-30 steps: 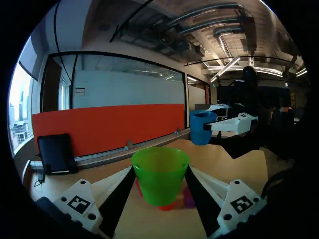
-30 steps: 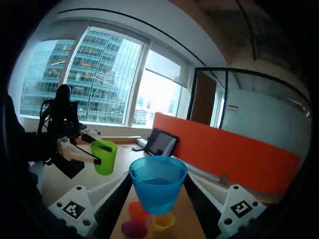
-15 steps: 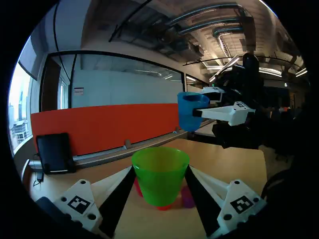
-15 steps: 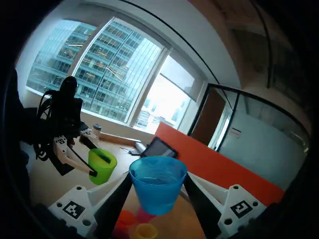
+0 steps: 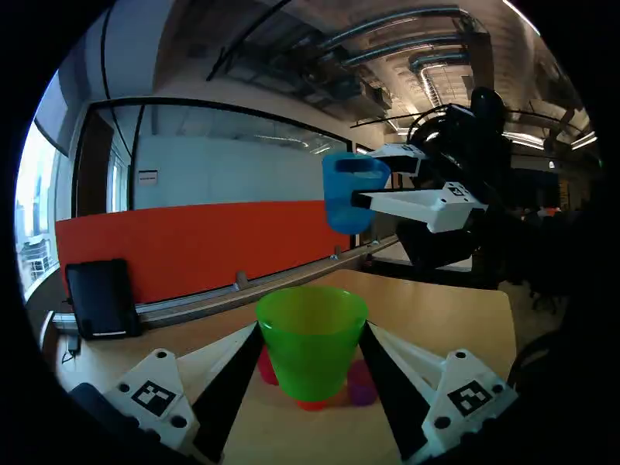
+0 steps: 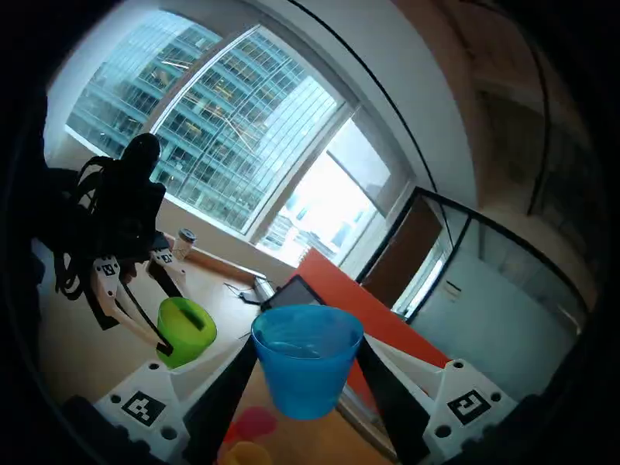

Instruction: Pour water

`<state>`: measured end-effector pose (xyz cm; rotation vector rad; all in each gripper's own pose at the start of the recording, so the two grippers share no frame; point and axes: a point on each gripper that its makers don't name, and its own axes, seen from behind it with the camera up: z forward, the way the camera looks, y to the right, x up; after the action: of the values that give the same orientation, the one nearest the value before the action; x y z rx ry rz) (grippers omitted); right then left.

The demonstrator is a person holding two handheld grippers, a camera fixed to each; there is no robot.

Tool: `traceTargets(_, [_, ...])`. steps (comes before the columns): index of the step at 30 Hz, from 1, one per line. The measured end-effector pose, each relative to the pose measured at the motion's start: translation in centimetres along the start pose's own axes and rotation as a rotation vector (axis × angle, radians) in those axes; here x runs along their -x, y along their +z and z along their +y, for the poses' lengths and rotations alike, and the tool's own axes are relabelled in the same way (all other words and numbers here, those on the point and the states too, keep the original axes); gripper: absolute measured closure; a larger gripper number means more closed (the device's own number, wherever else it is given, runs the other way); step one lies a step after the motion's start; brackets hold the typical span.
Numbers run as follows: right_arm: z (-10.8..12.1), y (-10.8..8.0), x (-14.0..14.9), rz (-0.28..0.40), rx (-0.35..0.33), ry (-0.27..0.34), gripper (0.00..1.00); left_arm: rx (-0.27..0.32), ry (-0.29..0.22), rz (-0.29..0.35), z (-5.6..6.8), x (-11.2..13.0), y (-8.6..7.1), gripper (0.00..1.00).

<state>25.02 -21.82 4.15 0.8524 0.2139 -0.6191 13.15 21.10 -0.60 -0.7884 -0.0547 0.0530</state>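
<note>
At left on table [image 5: 434, 306], tablet [image 5: 97, 298] leaning before orange partition [image 5: 194, 244]; at centre, green cup [image 5: 312, 341] upright, pinched between both fingers of left gripper [image 5: 312, 333], above small cups [image 5: 362, 384], red and purple; up right, blue cup [image 5: 346, 194], water inside, pinched between both fingers of right gripper [image 6: 308, 353], held higher than green cup, apart from it.

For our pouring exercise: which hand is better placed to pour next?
Right, probably: the right hand-held gripper holds the blue cup of water higher than the green cup in the left hand-held gripper.
</note>
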Motion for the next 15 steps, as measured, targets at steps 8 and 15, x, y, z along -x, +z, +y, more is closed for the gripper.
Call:
traceTargets(8, [0.5, 1.0, -1.0, 0.014, 0.003, -0.107, 0.10, 0.008, 0.004, 0.008, 0.3, -0.2, 0.3, 0.15])
traceTargets(15, [1.0, 1.9, -2.1, 0.023, 0.004, -0.183, 0.10, 0.016, 0.009, 0.010, 0.8, -0.4, 0.5, 0.15])
